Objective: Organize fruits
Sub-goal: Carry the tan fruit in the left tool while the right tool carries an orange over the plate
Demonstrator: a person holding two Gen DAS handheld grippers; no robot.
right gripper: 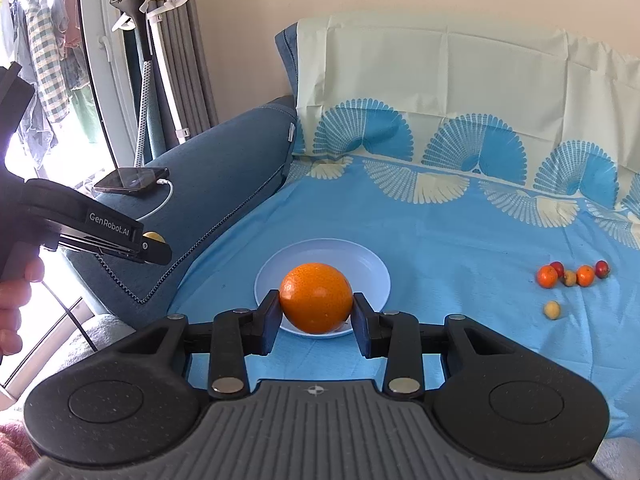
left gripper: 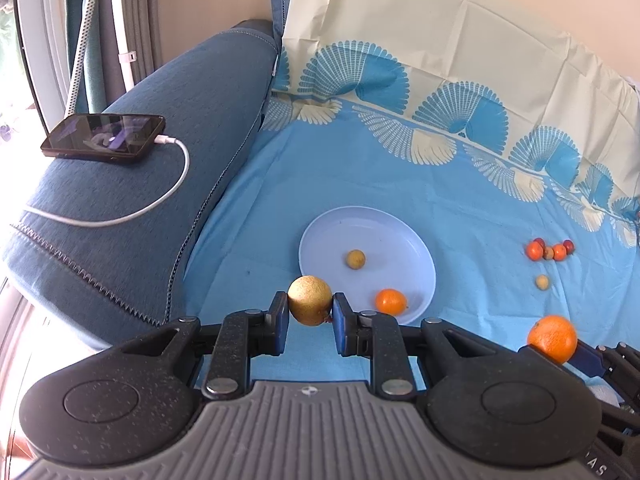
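Surroundings: blue sofa arm (left gripper: 132, 216) on my left carries a dark phone (left gripper: 104, 138) with a white cable (left gripper: 160, 200) plugged in; a patterned blue sheet (left gripper: 320, 168) covers the seat.
Obstruction: my right view has the plate (right gripper: 372, 268) partly hidden behind the fruit I carry.
Plate contents: one small yellow fruit (left gripper: 355, 259) and a small orange (left gripper: 391, 301) sit on it.
Loose fruits: a cluster of small orange and red fruits (left gripper: 550, 249) lies well apart to the right, possibly seven or so.
Left gripper (left gripper: 310, 312): pinching a speckled yellow-green fruit (left gripper: 310, 300) near the plate's rim.
Right gripper (right gripper: 316, 314): clamped on a large glossy orange (right gripper: 316, 298) over the plate.
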